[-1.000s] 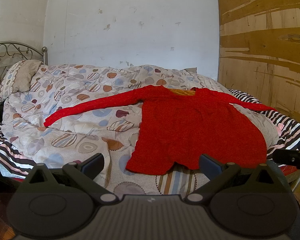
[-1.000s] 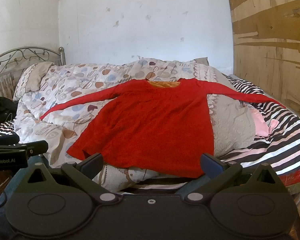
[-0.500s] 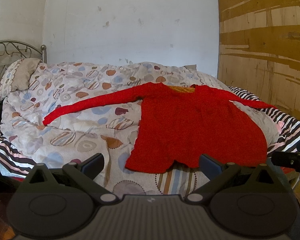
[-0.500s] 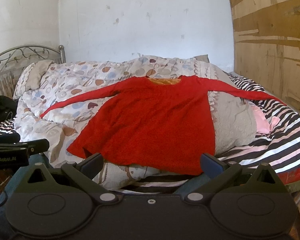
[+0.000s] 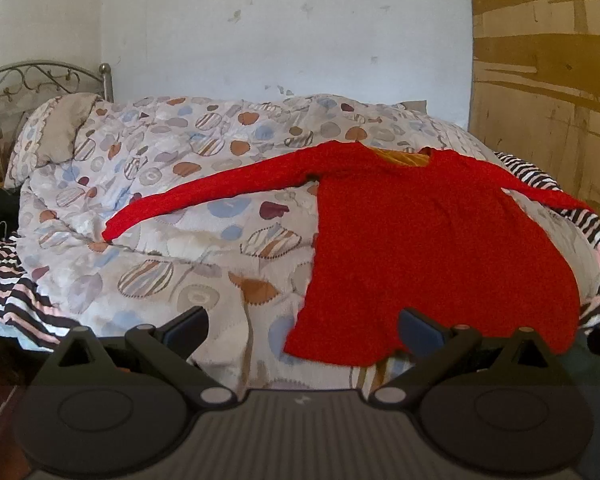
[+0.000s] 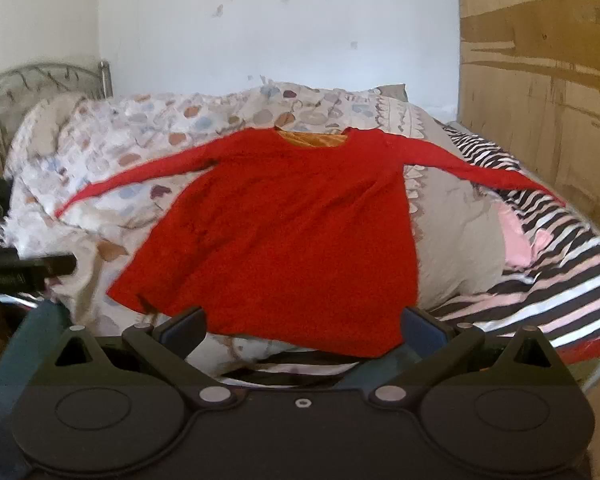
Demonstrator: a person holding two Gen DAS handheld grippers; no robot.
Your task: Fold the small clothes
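A red long-sleeved top lies flat on the patterned duvet, front up, both sleeves spread out to the sides, hem toward me. It also shows in the right wrist view, with an orange lining at the neck. My left gripper is open and empty, just short of the hem's left corner. My right gripper is open and empty, just short of the hem's middle. The left gripper's side shows at the left edge of the right wrist view.
The bed has a metal headboard and a pillow at the left. A striped sheet and a pink cloth lie at the right. A wooden panel stands to the right, a white wall behind.
Both grippers have moved forward toward the bed, so the top looks larger and nearer. The left view has swung a little left. Both grippers stay open.
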